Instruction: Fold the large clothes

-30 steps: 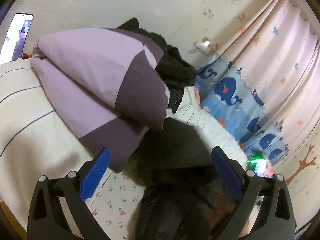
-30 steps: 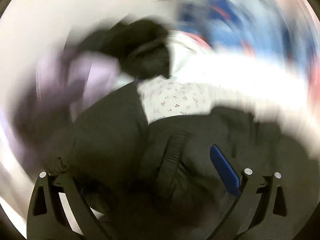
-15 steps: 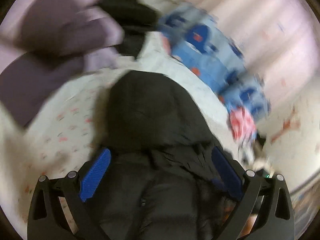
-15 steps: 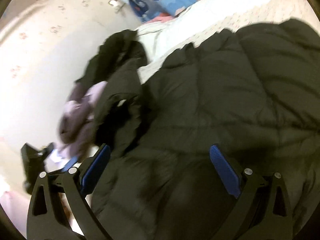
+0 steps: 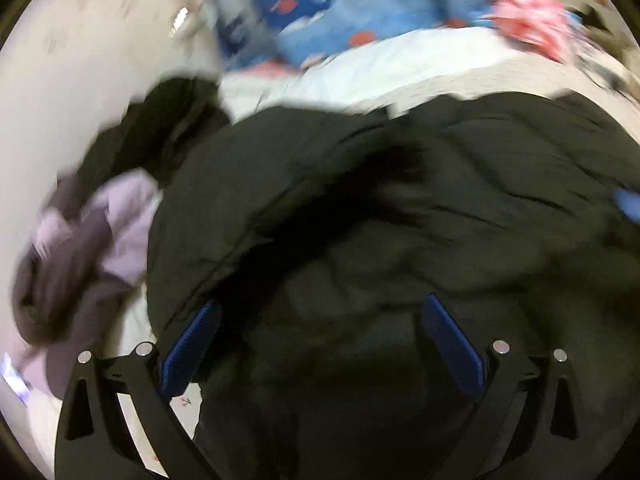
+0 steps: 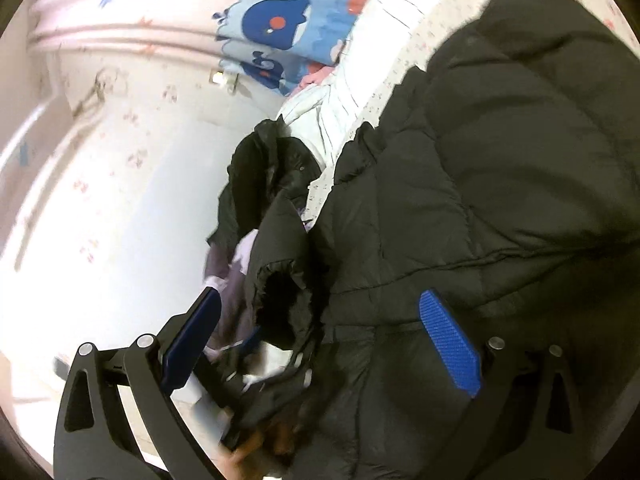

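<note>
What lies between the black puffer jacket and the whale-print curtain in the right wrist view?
In the right wrist view, a strip of bedding separates the black puffer jacket from the whale-print curtain.

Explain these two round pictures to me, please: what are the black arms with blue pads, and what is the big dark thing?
No robot is here. A person holds a two-finger gripper in each hand, each with its own fisheye camera looking along the fingers. One picture is from the left gripper, the other from the right gripper. Both are open and hold nothing. The big dark thing is a black puffer jacket spread on a bed. Beside it lies a purple garment. Behind hangs a whale-print curtain.
</note>
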Demonstrator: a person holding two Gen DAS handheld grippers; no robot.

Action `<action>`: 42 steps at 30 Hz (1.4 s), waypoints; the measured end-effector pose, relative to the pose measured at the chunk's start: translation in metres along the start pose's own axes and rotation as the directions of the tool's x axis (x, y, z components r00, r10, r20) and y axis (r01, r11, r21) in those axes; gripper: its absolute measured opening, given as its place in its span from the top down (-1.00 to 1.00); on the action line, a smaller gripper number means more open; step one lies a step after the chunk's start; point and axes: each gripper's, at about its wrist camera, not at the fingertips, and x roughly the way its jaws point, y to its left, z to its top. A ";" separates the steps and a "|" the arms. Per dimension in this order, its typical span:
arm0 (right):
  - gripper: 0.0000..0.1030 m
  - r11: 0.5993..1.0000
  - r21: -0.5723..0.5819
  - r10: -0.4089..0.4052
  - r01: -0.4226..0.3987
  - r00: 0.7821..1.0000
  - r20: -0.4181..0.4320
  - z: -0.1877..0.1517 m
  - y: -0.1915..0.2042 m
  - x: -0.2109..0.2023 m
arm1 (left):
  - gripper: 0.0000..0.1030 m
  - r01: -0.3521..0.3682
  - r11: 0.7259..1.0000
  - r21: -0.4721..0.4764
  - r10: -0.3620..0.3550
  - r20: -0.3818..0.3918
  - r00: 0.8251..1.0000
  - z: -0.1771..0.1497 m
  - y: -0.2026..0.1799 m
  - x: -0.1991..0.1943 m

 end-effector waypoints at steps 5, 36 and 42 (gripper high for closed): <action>-0.86 1.000 -0.001 0.013 -0.013 1.000 -0.020 -0.001 0.002 0.001 | 0.66 0.196 0.941 -0.277 -0.246 -0.158 0.956 0.004 0.068 0.043; -0.29 0.801 0.284 0.598 -0.527 0.729 -0.333 -0.086 0.124 0.297 | 0.70 0.762 -0.109 -0.638 -0.542 0.681 0.493 -0.119 0.263 -0.032; 0.77 0.906 0.010 0.403 -0.422 0.858 -0.319 -0.036 0.149 0.262 | -0.56 0.613 0.295 -0.733 -0.453 0.458 0.765 -0.114 0.290 -0.085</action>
